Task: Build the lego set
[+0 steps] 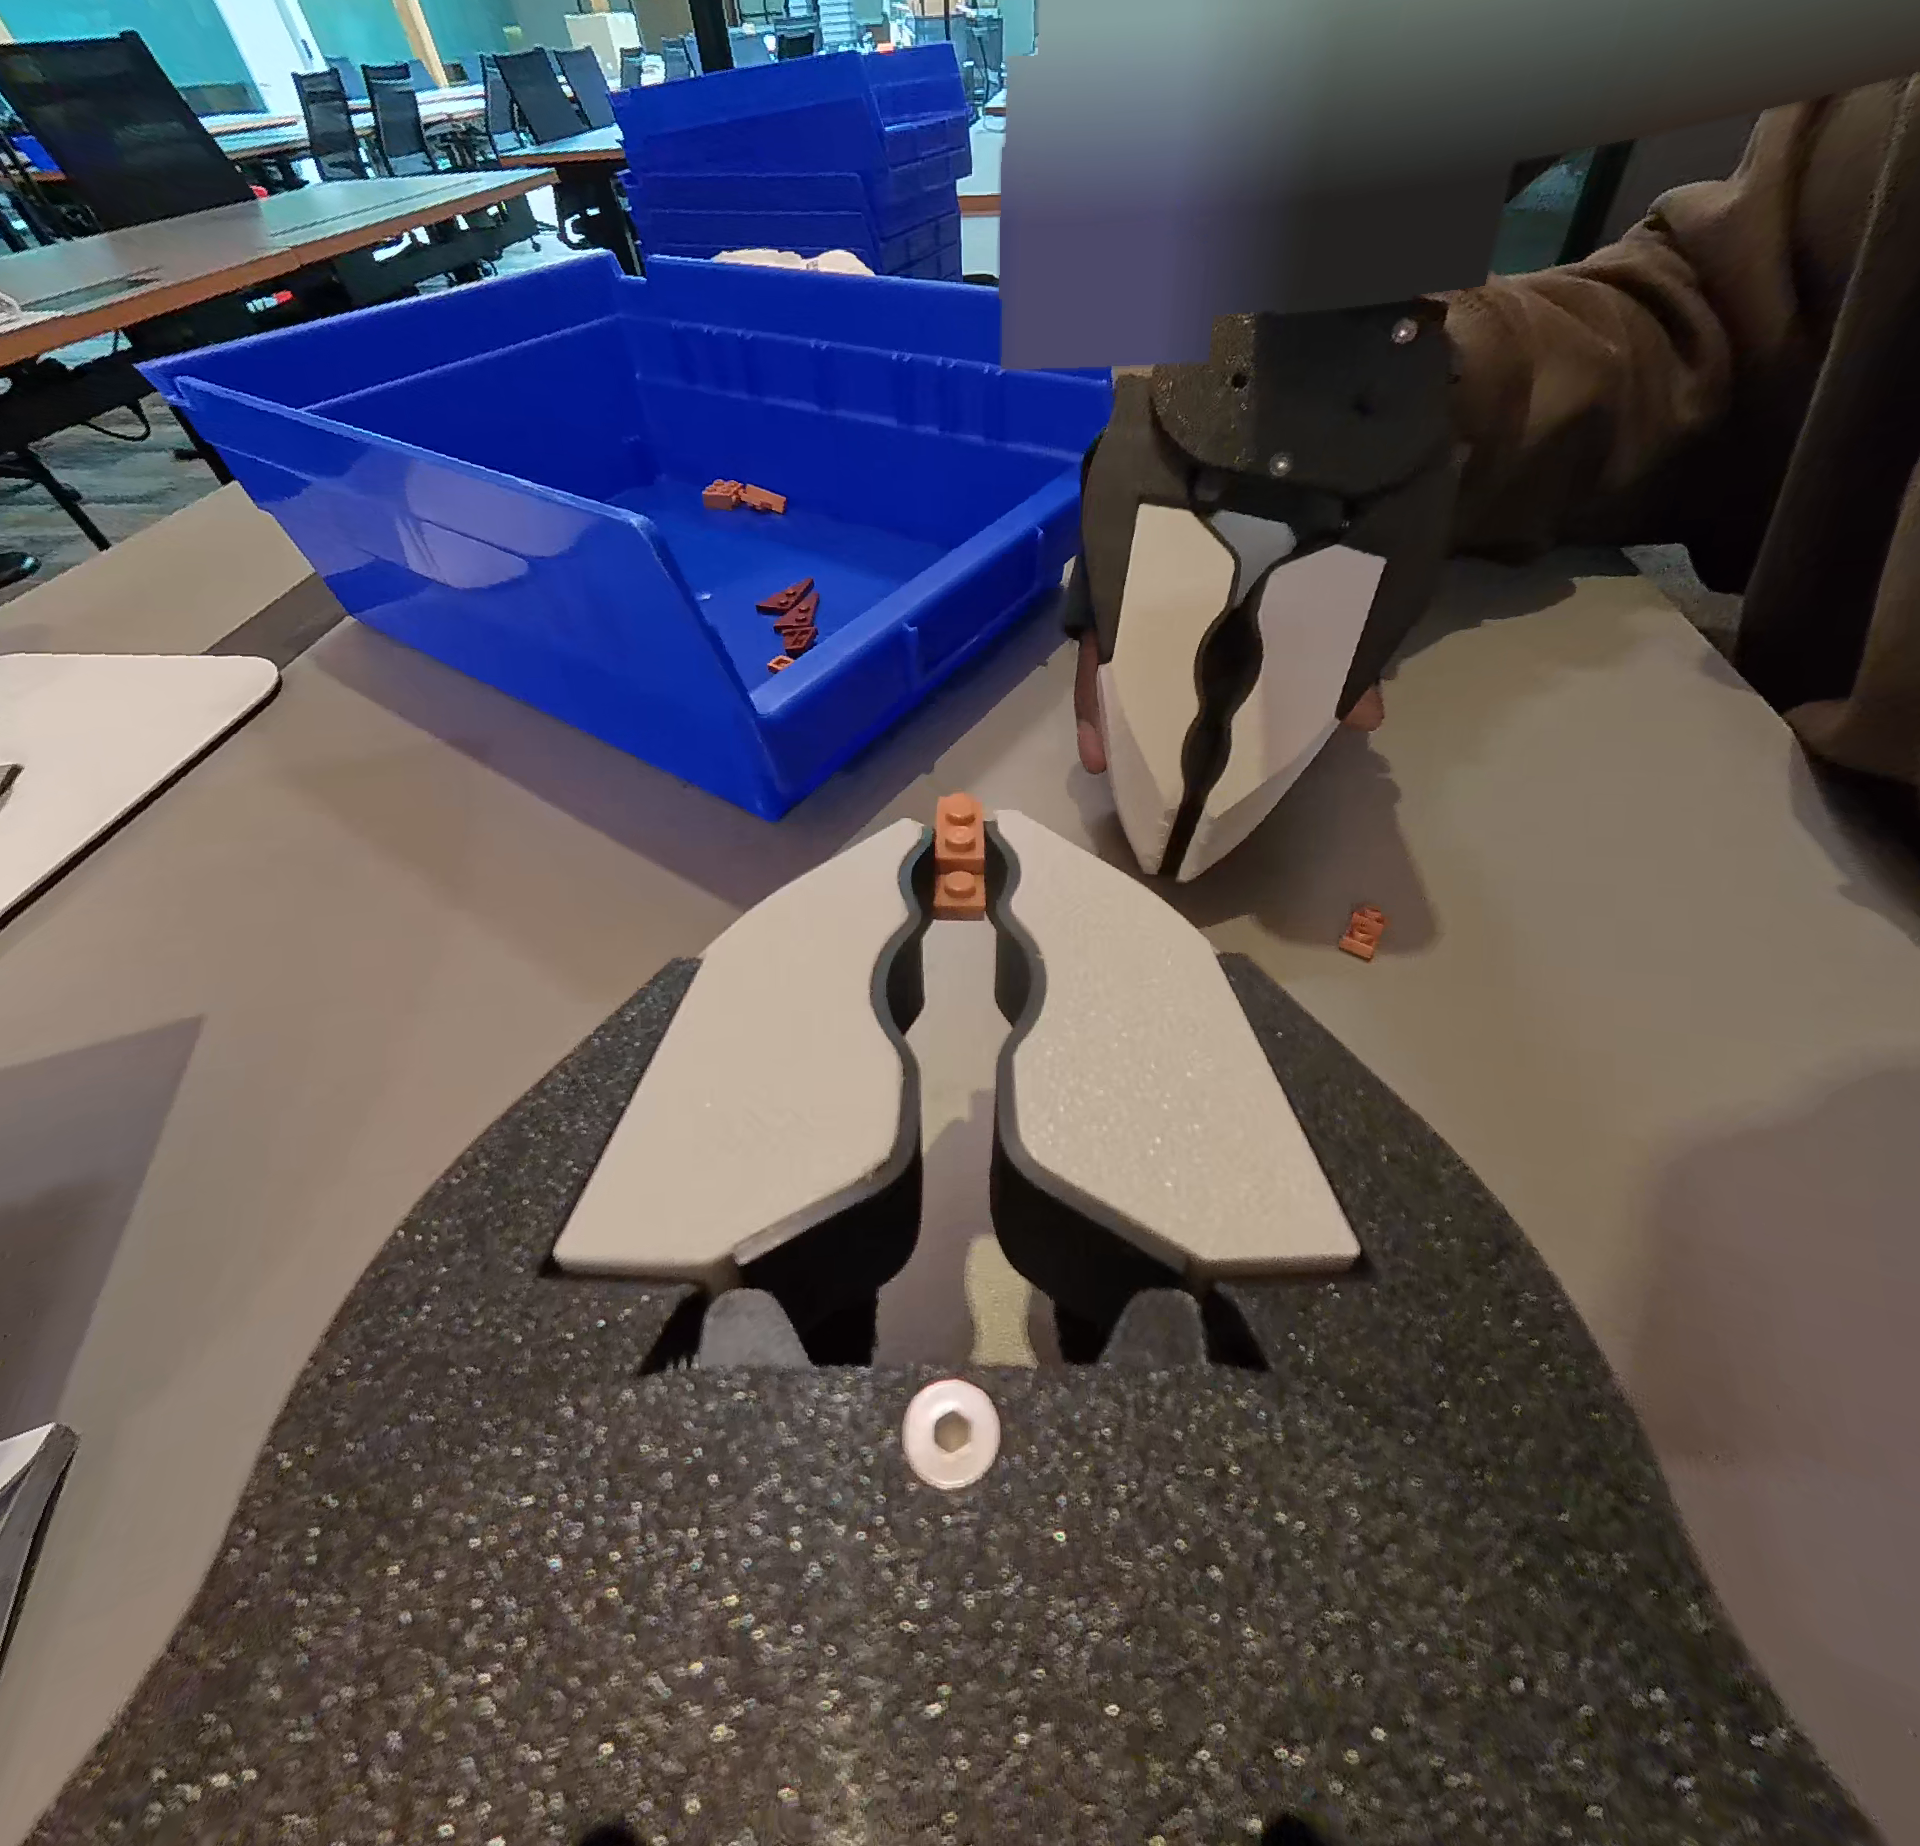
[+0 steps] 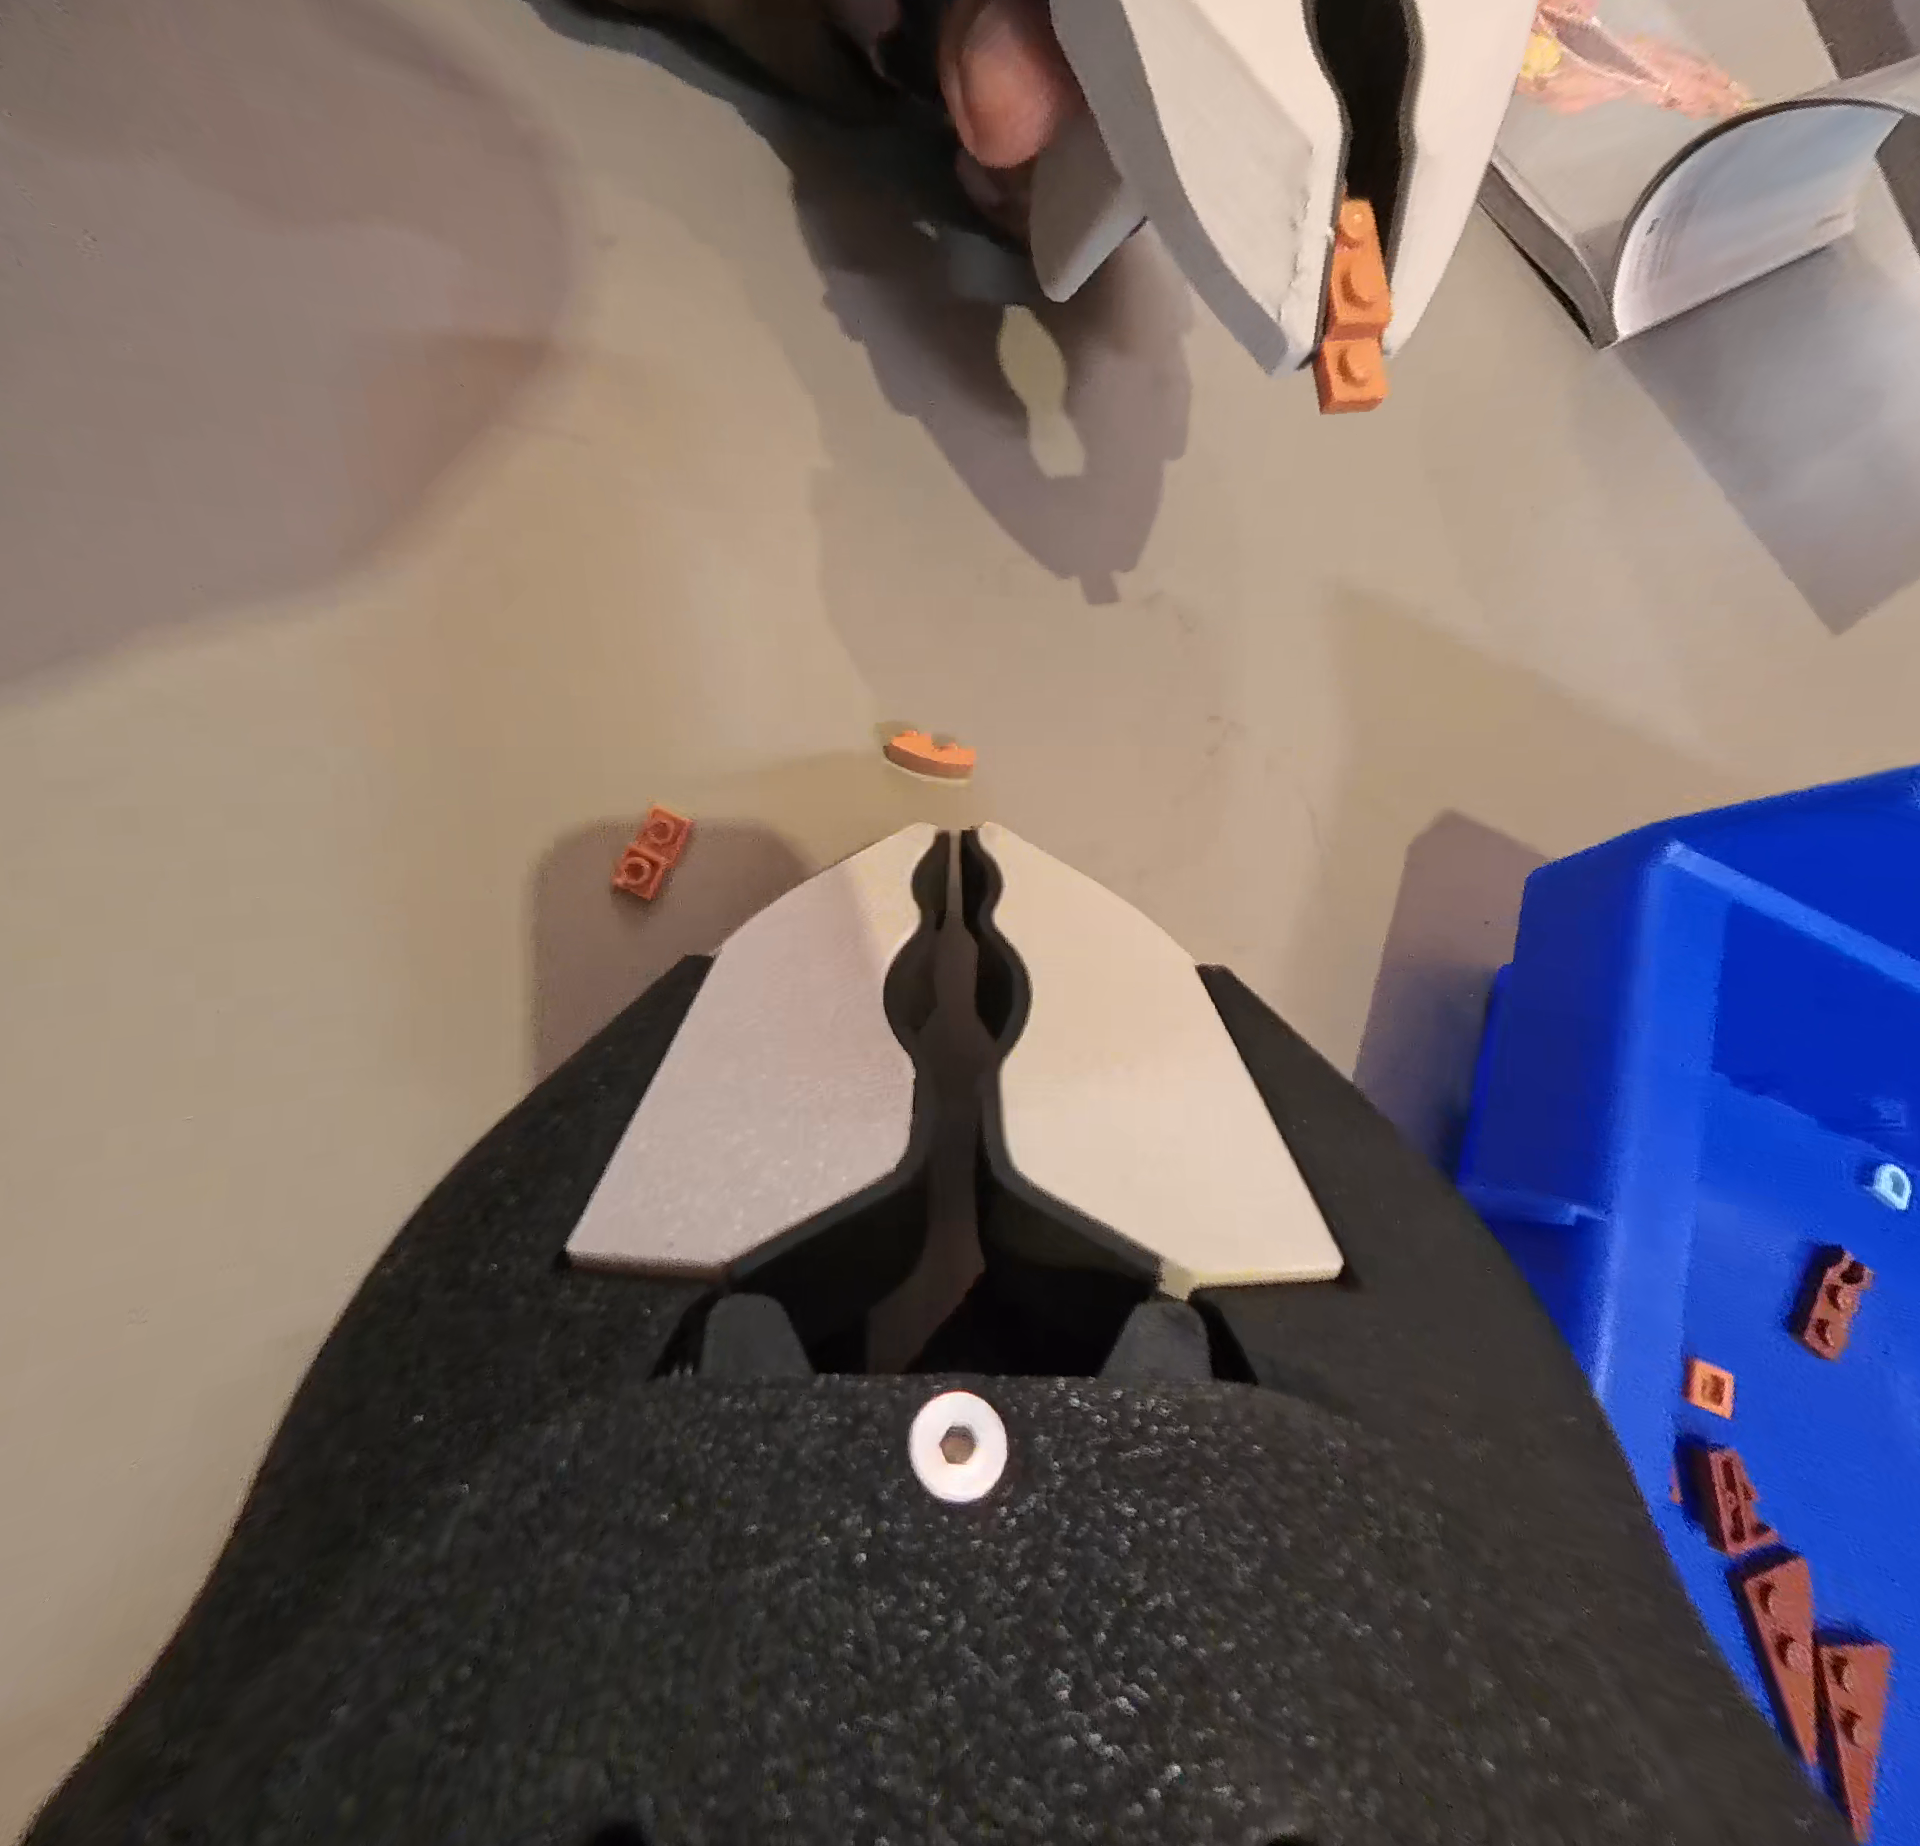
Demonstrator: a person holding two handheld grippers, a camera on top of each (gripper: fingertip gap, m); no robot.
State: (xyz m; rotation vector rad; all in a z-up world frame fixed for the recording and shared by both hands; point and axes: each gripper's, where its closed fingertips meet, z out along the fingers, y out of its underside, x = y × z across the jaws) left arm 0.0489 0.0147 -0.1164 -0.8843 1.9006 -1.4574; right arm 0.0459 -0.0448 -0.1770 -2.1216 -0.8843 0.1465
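Observation:
My left gripper (image 1: 958, 846) is shut on a small orange studded brick piece (image 1: 958, 861), which sticks out past the fingertips above the grey table (image 1: 416, 965). The right wrist view shows the same grasp from the front (image 2: 1354, 310). My right gripper (image 2: 958, 835) is shut with its tips down at the table and nothing shows between them. A small orange piece (image 2: 928, 752) lies just ahead of its tips, apart from them. An orange two-stud plate (image 2: 651, 854) lies upside down to their left. It also shows in the left wrist view (image 1: 1363, 932), beside the right gripper (image 1: 1184, 866).
A blue bin (image 1: 520, 549) stands on the table behind my left gripper, with dark red wedge plates (image 1: 790, 612) and orange pieces (image 1: 743, 495) in it. A stack of blue bins (image 1: 800, 155) stands behind it. A white board (image 1: 104, 726) lies left; an open book (image 2: 1714, 207) lies nearby. Spacing between my two grippers at the tips: around 9 centimeters. My right gripper's tips are some 5 centimeters from the orange two-stud plate (image 2: 651, 854). The left camera catches it too, in the left wrist view (image 1: 1361, 921).

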